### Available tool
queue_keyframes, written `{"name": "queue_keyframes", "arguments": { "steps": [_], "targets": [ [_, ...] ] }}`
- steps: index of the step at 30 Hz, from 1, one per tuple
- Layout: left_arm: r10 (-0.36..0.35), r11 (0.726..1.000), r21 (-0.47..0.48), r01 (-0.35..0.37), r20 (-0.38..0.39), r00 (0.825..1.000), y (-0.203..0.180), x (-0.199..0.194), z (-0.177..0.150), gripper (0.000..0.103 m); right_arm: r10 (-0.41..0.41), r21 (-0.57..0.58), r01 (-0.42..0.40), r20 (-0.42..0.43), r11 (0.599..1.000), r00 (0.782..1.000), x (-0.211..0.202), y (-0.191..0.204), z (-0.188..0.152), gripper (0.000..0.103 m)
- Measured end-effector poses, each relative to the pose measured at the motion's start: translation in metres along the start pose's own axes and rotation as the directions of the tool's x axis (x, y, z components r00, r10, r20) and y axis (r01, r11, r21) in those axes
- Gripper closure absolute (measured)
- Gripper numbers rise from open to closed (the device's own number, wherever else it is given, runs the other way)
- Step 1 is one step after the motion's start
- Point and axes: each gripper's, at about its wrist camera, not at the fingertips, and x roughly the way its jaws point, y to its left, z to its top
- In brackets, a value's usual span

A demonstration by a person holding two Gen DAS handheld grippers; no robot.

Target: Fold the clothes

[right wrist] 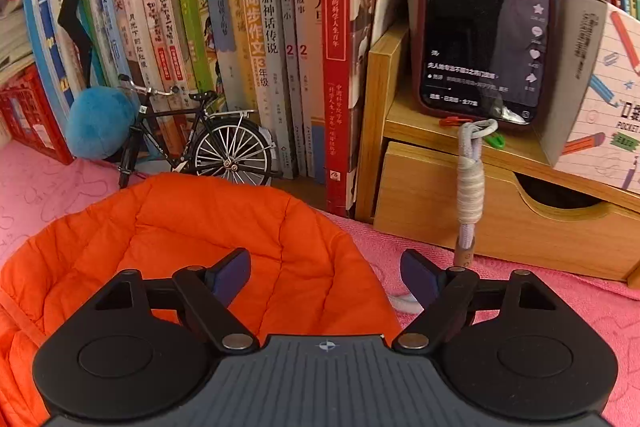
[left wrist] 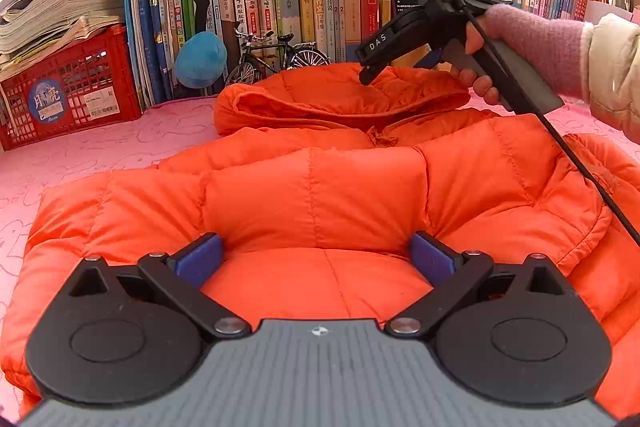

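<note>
Jacket (left wrist: 320, 195) first: orange, quilted and puffy, it lies spread on the pink table (left wrist: 100, 147), and I see its body bulging up between the spread fingers of my left claw (left wrist: 316, 255), which is open and gripping nothing. Beyond that, my right claw (right wrist: 326, 273) is also open, hovering over the jacket's hood (right wrist: 192, 227) at the far edge of the table, one finger above the orange fabric and the other above bare pink cloth. Behind the hood stand a model bicycle (right wrist: 200, 139), a row of books (right wrist: 248, 27) and a phone (right wrist: 486, 15).
</note>
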Motion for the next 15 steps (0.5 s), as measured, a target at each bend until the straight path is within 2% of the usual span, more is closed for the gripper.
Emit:
{"name": "queue_keyframes", "arguments": {
  "steps": [2, 4, 6, 9, 11, 13, 15],
  "targets": [
    [-0.007, 1.000, -0.008, 0.007, 0.001, 1.000, 0.001, 0.000, 0.000, 0.002, 0.000, -0.031, -0.001, -0.016, 1.000, 1.000, 0.010, 0.004, 0.001, 0.024],
    [-0.015, 1.000, -0.016, 0.015, 0.002, 1.000, 0.003, 0.000, 0.000, 0.001, 0.014, -0.035, -0.016, -0.034, 0.999, 0.999, 0.017, 0.006, 0.000, 0.050],
    [-0.022, 0.999, -0.023, 0.022, 0.003, 1.000, 0.004, 0.000, 0.000, 0.001, 0.025, -0.047, -0.025, -0.001, 0.999, 1.000, 0.010, 0.013, -0.002, 0.083],
    [-0.033, 0.999, -0.035, 0.034, 0.004, 0.999, 0.006, 0.000, 0.001, 0.001, -0.007, -0.143, 0.021, 0.098, 0.989, 0.995, -0.023, 0.037, -0.007, 0.090],
    [-0.041, 0.998, -0.043, 0.041, 0.005, 0.999, 0.008, 0.000, 0.001, 0.001, -0.036, -0.220, 0.080, 0.196, 0.972, 0.980, -0.057, 0.056, -0.013, 0.091],
    [-0.048, 0.998, -0.050, 0.048, 0.007, 0.999, 0.009, 0.000, 0.001, 0.001, -0.059, -0.287, 0.153, 0.311, 0.946, 0.949, -0.096, 0.076, -0.024, 0.091],
    [-0.056, 0.997, -0.058, 0.056, 0.008, 0.998, 0.010, 0.000, 0.001, 0.001, -0.068, -0.359, 0.238, 0.427, 0.902, 0.902, -0.136, 0.095, -0.041, 0.091]
  ]
}}
